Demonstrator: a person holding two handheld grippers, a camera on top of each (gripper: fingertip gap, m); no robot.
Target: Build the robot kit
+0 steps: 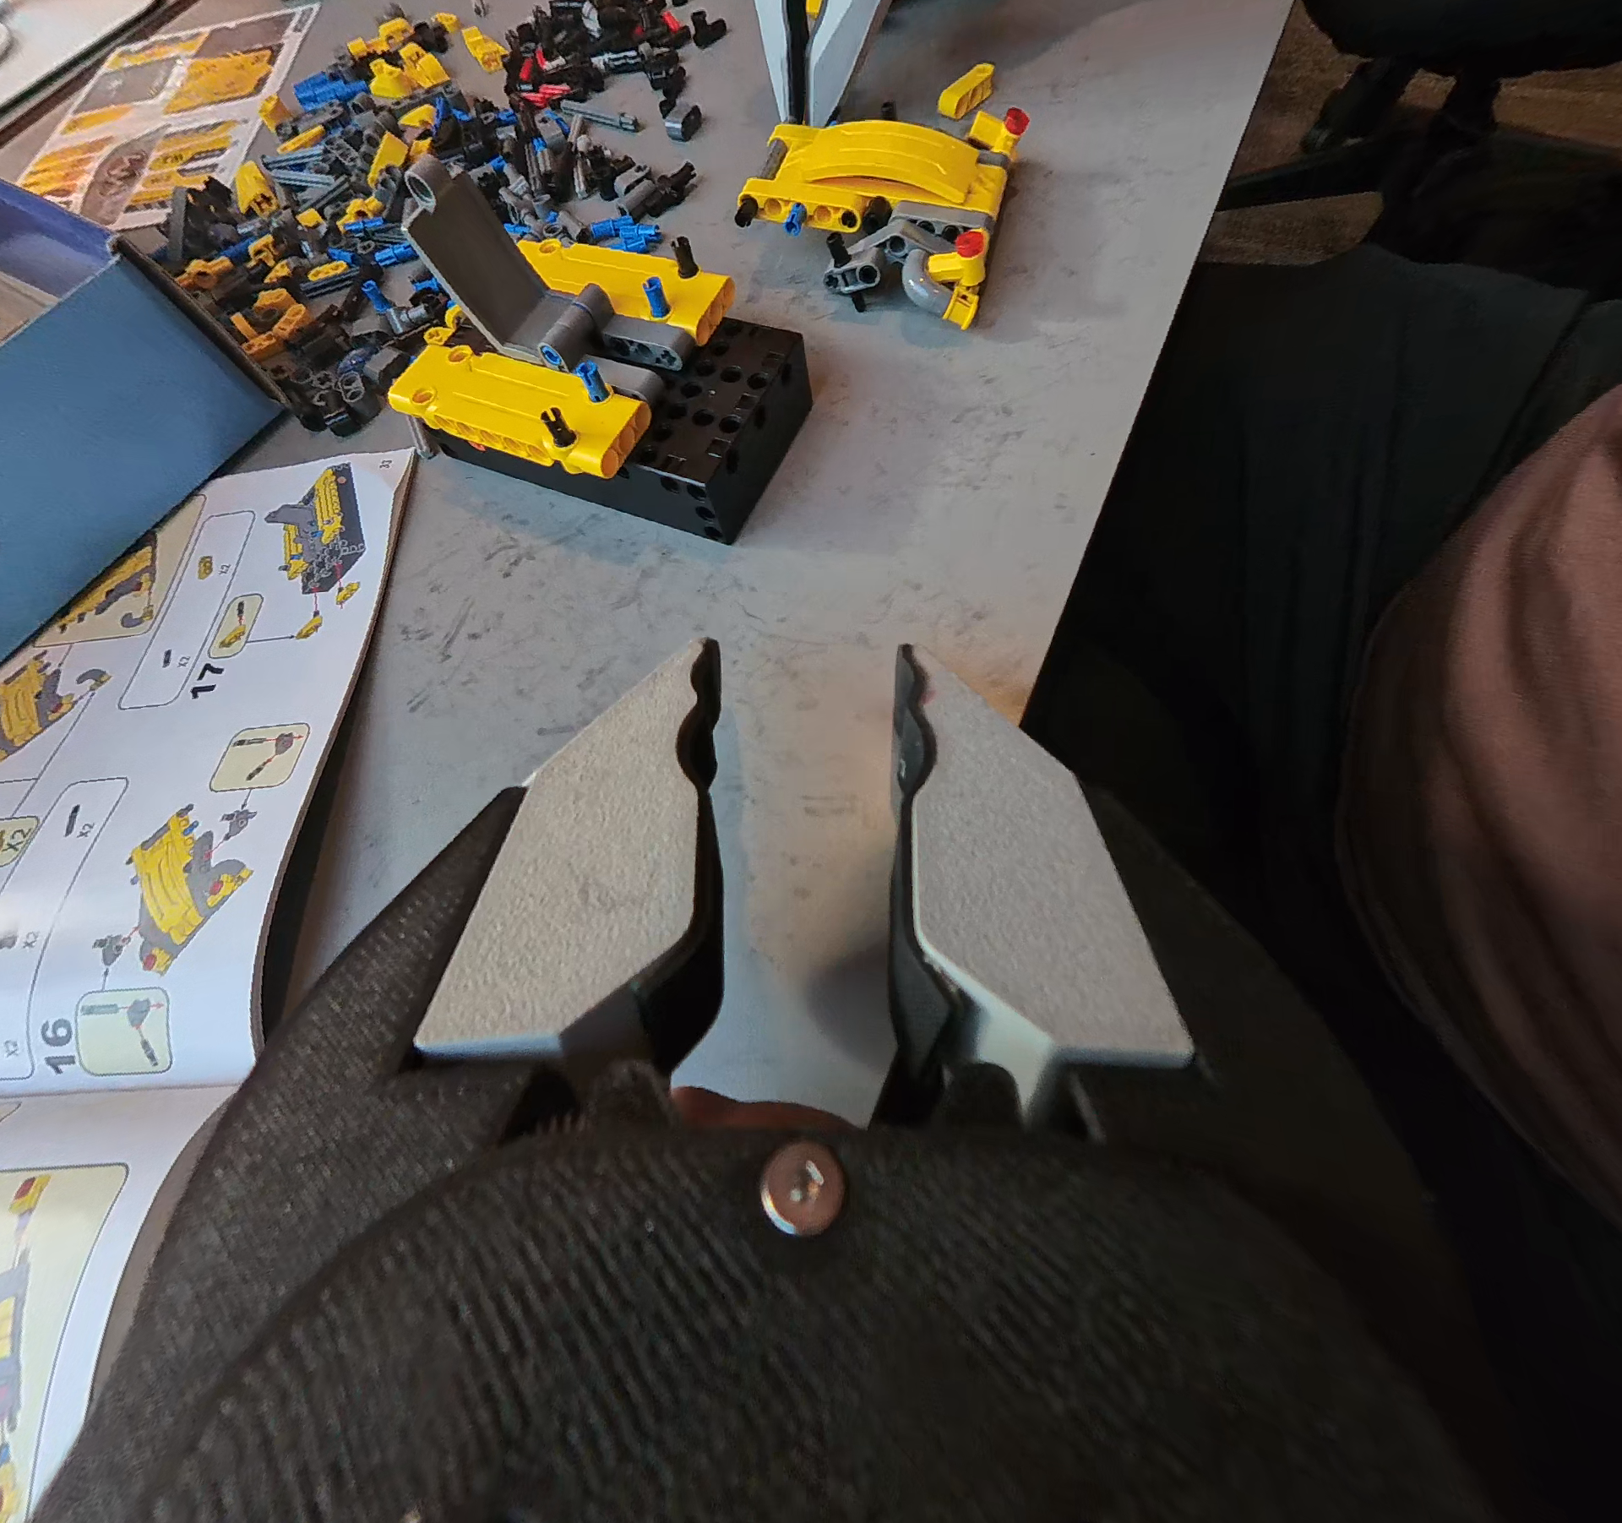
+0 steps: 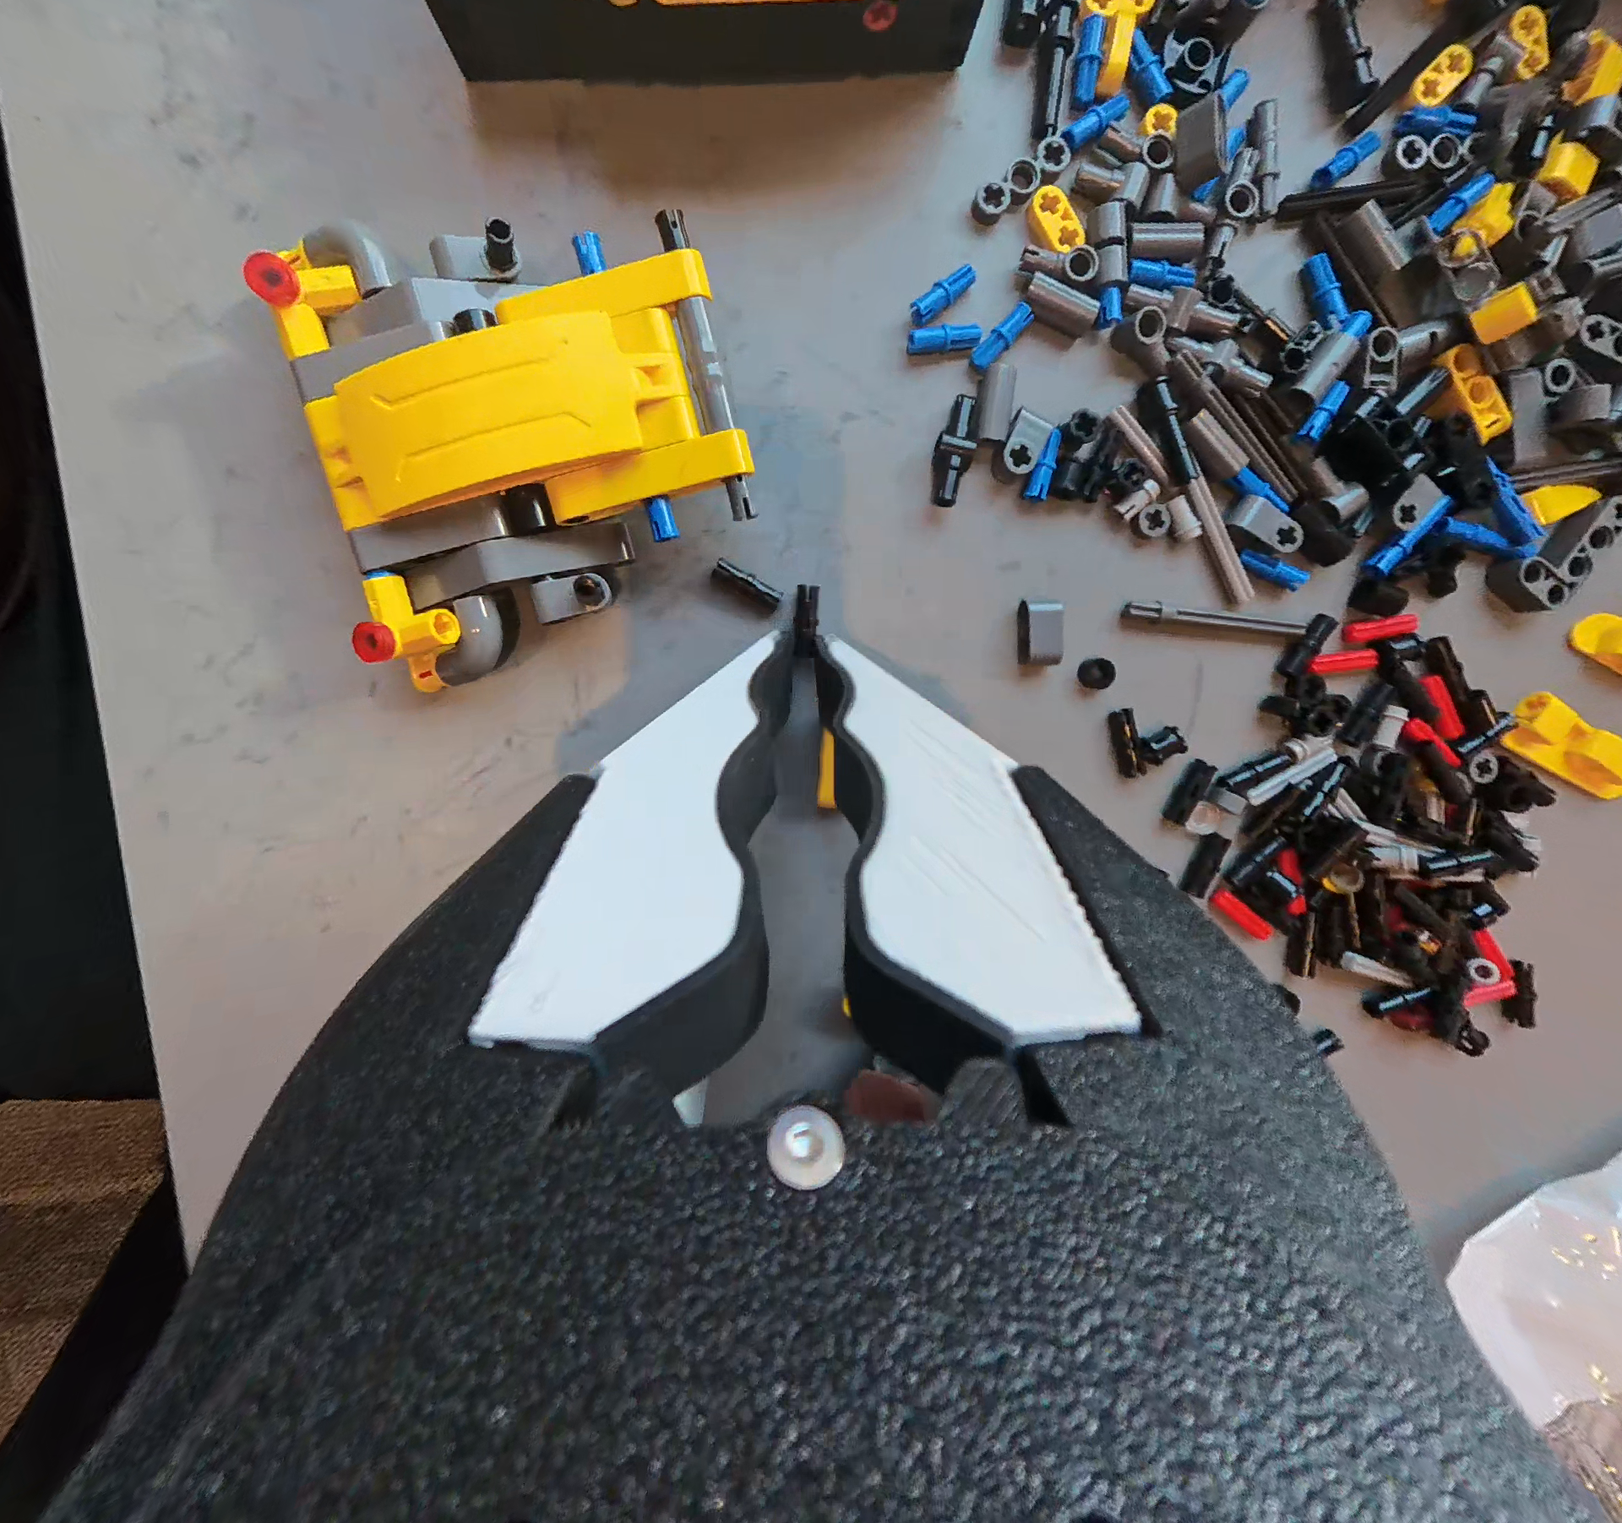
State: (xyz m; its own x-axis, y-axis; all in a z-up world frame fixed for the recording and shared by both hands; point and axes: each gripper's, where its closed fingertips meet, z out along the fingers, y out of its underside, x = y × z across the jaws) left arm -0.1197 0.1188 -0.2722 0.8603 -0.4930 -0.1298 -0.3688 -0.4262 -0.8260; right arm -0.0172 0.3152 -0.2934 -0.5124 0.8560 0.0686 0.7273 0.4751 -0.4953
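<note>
My left gripper [image 1: 803,660] is open and empty, low over the bare grey table [image 1: 922,515] near its front edge. Ahead of it stands a black block with yellow beams and a grey lever [image 1: 606,393]. My right gripper [image 2: 803,634] is shut on a small black pin [image 2: 805,616], just above the table. It is next to a yellow and grey sub-assembly with red studs [image 2: 491,436], which also shows in the left wrist view [image 1: 886,191]. A second loose black pin [image 2: 746,584] lies just left of the fingertips. The right gripper shows far off in the left wrist view [image 1: 812,107].
Piles of loose black, blue, grey, yellow and red parts [image 2: 1316,393] spread to the right, also seen in the left wrist view [image 1: 421,164]. An open instruction booklet [image 1: 175,735] and a blue box [image 1: 105,428] lie at left. The table edge [image 1: 1141,445] runs at right, with a person's clothing beyond. The left gripper's tips are roughly 25 cm from the right gripper's.
</note>
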